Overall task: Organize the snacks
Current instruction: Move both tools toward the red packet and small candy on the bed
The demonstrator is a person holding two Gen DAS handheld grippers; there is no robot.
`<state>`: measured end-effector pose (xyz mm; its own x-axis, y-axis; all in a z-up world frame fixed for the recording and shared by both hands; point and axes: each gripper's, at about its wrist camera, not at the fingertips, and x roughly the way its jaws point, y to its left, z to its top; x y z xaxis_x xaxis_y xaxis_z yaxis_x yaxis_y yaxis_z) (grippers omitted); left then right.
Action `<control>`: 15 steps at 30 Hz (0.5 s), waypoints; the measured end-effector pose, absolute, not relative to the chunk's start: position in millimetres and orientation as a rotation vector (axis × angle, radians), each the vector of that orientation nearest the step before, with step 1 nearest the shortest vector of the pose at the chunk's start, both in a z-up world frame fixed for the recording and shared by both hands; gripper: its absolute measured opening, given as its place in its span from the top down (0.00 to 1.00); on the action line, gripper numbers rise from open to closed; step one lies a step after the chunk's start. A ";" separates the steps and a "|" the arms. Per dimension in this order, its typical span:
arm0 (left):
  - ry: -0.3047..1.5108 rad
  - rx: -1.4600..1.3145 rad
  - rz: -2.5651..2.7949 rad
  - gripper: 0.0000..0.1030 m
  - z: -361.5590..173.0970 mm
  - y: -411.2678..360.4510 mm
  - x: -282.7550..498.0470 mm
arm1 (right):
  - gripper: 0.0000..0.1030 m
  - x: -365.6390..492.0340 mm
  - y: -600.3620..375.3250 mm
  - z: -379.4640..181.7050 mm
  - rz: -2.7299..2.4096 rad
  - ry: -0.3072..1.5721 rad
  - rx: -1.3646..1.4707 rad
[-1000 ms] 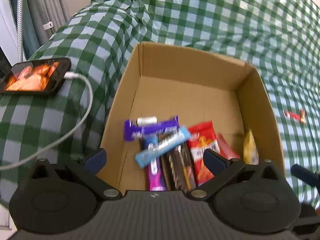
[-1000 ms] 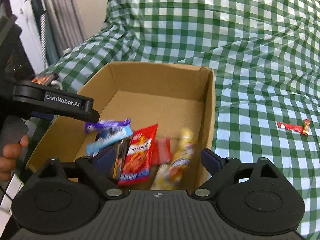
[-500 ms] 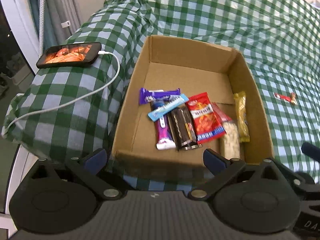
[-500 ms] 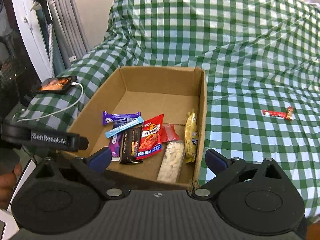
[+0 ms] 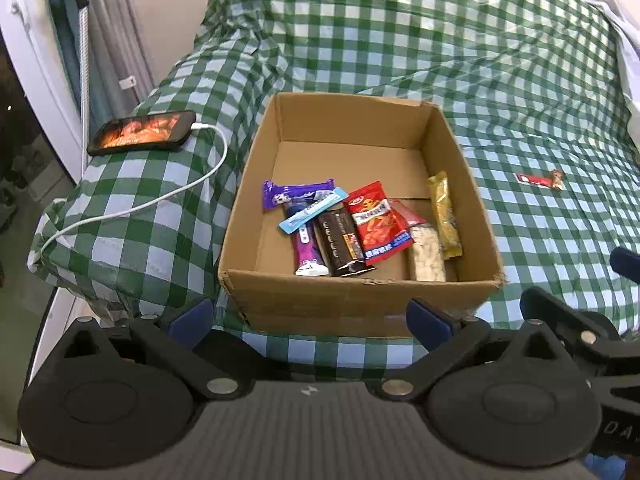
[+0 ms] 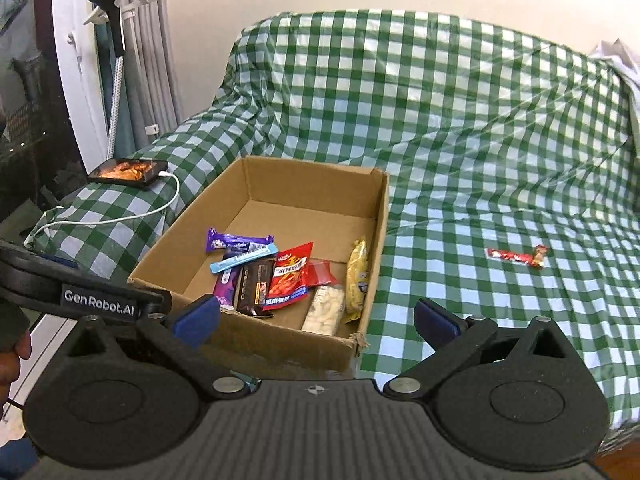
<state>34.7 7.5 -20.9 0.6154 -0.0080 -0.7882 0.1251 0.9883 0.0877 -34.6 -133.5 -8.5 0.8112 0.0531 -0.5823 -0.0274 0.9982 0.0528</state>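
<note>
An open cardboard box [image 5: 352,304] sits on a green checked cloth. It holds several snacks: a purple bar [image 5: 296,194], a black bar [image 5: 340,242], a red packet [image 5: 378,222], a pale nut pack [image 5: 426,254] and a yellow bar [image 5: 444,214]. One small red bar [image 5: 538,180] lies alone on the cloth to the right of the box. My left gripper [image 5: 310,319] hangs open just in front of the box, empty. My right gripper [image 6: 316,320] hovers before the box's [image 6: 380,220] near right corner; its jaws are opening, with nothing between them. The lone red bar [image 6: 516,256] lies far right.
A lit phone [image 5: 142,132] with a white cable [image 5: 160,200] lies on the cloth's left corner, beside curtains and a white frame. The cloth [image 6: 480,140] rises into a draped hump behind the box. A hand [image 6: 12,360] shows at the right wrist view's lower left.
Both grippers have drawn back and upward from over the box, so the whole box now shows. The snacks, blurred a second ago, lie still. The right jaws stand slightly wider.
</note>
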 end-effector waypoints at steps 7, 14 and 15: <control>0.879 0.157 -0.080 0.00 -14.1 2.1 22.6 | 0.01 -47.5 -138.7 -4.5 0.031 0.591 0.055; 0.866 0.162 -0.073 0.00 -10.4 1.5 16.9 | 0.01 -52.7 -141.5 -3.8 0.030 0.582 0.063; 0.865 0.162 -0.073 0.00 -9.4 1.7 16.3 | 0.01 -53.6 -141.8 -3.8 0.029 0.582 0.064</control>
<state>16.3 1.7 -9.4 0.6472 0.0019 -0.7623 0.1297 0.9851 0.1126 -53.6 -141.8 -3.8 0.8353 0.0455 -0.5479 -0.0093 0.9976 0.0687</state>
